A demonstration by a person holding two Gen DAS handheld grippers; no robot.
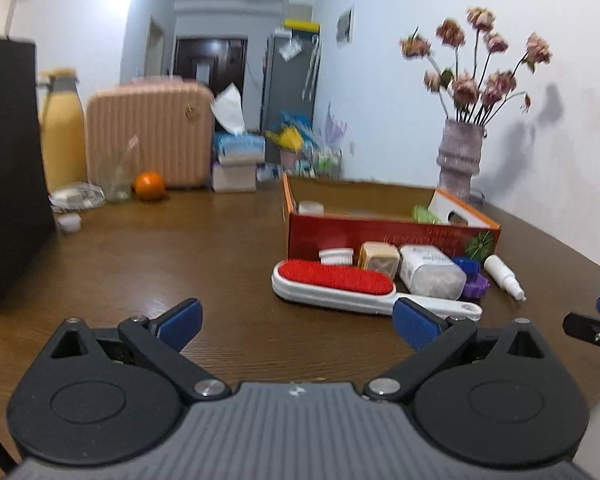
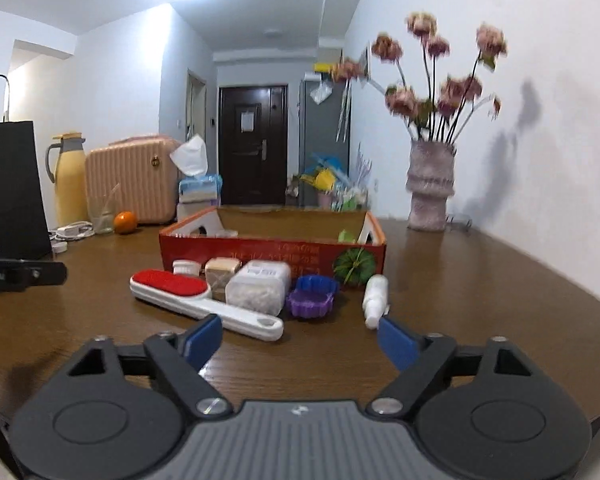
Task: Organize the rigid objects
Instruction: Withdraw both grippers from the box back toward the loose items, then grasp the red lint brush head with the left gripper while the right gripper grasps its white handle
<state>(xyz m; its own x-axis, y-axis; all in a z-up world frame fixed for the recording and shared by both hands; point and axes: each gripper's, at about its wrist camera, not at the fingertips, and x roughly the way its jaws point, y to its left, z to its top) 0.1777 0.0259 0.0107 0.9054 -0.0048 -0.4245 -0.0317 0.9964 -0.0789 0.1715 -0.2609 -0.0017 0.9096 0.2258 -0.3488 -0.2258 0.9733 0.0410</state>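
A red cardboard box [image 1: 384, 236] [image 2: 276, 254] lies open on the brown table. In front of it sit a white lint brush with a red pad [image 1: 336, 284] [image 2: 180, 288], a clear plastic container [image 1: 432, 274] [image 2: 260, 288], a tan cube [image 1: 378, 256] [image 2: 220, 270], a small white brush [image 1: 336, 256] [image 2: 186, 267], blue and purple moulds [image 1: 474, 278] [image 2: 312, 296] and a white spray bottle [image 1: 504, 276] [image 2: 374, 294]. My left gripper [image 1: 296, 322] is open, empty, short of the brush handle. My right gripper [image 2: 300, 340] is open and empty, just before the objects.
A vase of dried flowers [image 1: 460, 156] [image 2: 430, 184] stands at the back right by the wall. A black paper bag [image 1: 8, 168] [image 2: 8, 188], a yellow jug [image 1: 62, 140], a pink case [image 1: 152, 136], an orange [image 1: 150, 186] and a tissue box [image 1: 236, 148] line the far left.
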